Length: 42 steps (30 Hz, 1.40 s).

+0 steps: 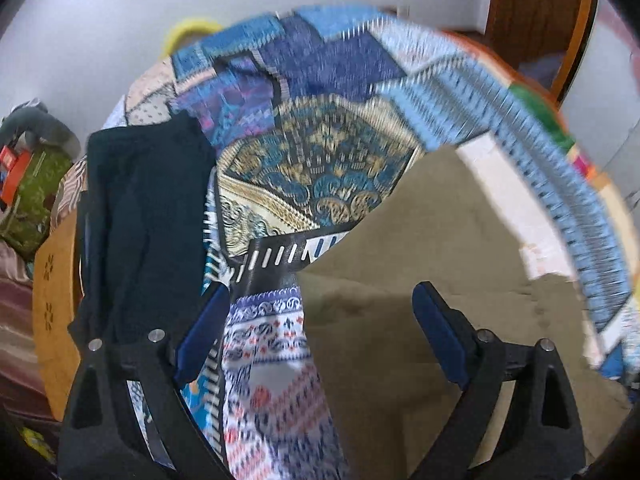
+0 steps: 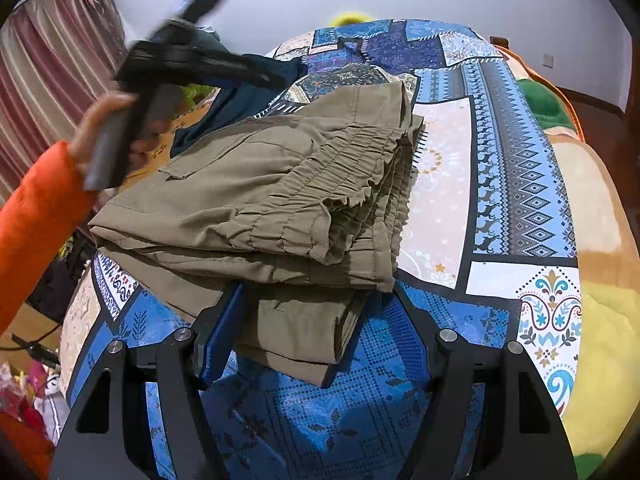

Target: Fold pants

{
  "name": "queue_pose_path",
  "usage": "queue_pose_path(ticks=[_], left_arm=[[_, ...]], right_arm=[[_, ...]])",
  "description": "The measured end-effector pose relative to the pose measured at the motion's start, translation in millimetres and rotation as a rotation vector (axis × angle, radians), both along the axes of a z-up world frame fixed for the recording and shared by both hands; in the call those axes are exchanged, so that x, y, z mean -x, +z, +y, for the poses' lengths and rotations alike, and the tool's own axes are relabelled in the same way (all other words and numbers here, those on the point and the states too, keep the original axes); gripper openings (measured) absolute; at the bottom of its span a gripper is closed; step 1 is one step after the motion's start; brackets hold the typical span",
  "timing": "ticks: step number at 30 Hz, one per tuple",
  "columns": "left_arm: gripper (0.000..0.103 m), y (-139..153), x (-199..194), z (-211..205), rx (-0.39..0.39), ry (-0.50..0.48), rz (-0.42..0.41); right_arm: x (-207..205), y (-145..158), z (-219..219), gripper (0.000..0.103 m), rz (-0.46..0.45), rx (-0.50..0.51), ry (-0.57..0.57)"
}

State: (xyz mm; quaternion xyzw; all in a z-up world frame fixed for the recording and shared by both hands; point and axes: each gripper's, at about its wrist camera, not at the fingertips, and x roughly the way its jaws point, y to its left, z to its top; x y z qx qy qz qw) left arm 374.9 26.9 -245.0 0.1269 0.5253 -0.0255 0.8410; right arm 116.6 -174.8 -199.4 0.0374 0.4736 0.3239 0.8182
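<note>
The olive-khaki pants lie folded in a thick stack on the patchwork bedspread, elastic waistband facing right. My right gripper is open, its jaws either side of the stack's near corner, just above the cover. In the left wrist view the pants fill the lower right. My left gripper is open and empty, held in the air above the pants' left edge. The right wrist view shows it raised at the upper left, blurred, in a hand with an orange sleeve.
A dark navy garment lies on the bed left of the pants; it also shows in the right wrist view. A green and yellow blanket covers the bed's right side. A wooden surface and clutter stand at the left.
</note>
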Motion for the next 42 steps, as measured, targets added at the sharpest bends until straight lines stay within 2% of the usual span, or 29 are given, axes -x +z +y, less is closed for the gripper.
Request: queue_pose_path(ticks=[3, 4, 6, 9, 14, 16, 21, 24, 27, 32, 34, 36, 40, 42], left_arm=[[0.094, -35, -12, -5, -0.138, 0.001, 0.059], [0.097, -42, -11, -4, -0.153, -0.008, 0.069], [0.102, -44, -5, 0, -0.157, -0.016, 0.039], [0.102, -43, 4, 7, -0.165, -0.022, 0.051], [0.102, -35, 38, 16, -0.235, -0.033, 0.026], [0.102, -28, 54, 25, -0.221, -0.012, 0.021], [0.102, -11, 93, 49, -0.103, 0.045, 0.043], [0.102, -3, 119, 52, -0.062, 0.045, 0.036], [0.102, 3, 145, 49, -0.013, 0.032, 0.026], [0.102, 7, 165, 44, 0.067, 0.052, 0.020], [0.101, 11, 171, 41, 0.107, 0.044, 0.023], [0.095, 17, 175, 39, 0.109, 0.021, -0.011], [0.083, 30, 180, 43, 0.085, 0.039, -0.087], [0.077, 28, 177, 50, 0.063, 0.062, -0.092]], right_arm=[[-2, -1, -2, 0.067, -0.003, 0.013, -0.006], [-4, -1, -2, 0.067, -0.004, 0.016, -0.006], [-6, -1, -3, 0.067, -0.010, 0.026, -0.009], [-7, -1, -5, 0.067, -0.020, 0.046, -0.014], [-9, 6, -17, 0.067, -0.053, 0.089, -0.040], [-9, 10, -26, 0.067, -0.067, 0.104, -0.064], [-10, 25, -50, 0.067, -0.109, 0.124, -0.135], [-10, 35, -58, 0.067, -0.136, 0.120, -0.163], [-12, 42, -56, 0.067, -0.156, 0.095, -0.168], [-16, 42, -37, 0.067, -0.176, 0.061, -0.131], [-21, 35, -27, 0.064, -0.156, 0.043, -0.109], [-29, 26, -17, 0.048, -0.115, 0.031, -0.083], [-40, 3, -4, 0.039, -0.041, 0.041, -0.075], [-41, -8, -2, 0.037, -0.013, 0.037, -0.079]])
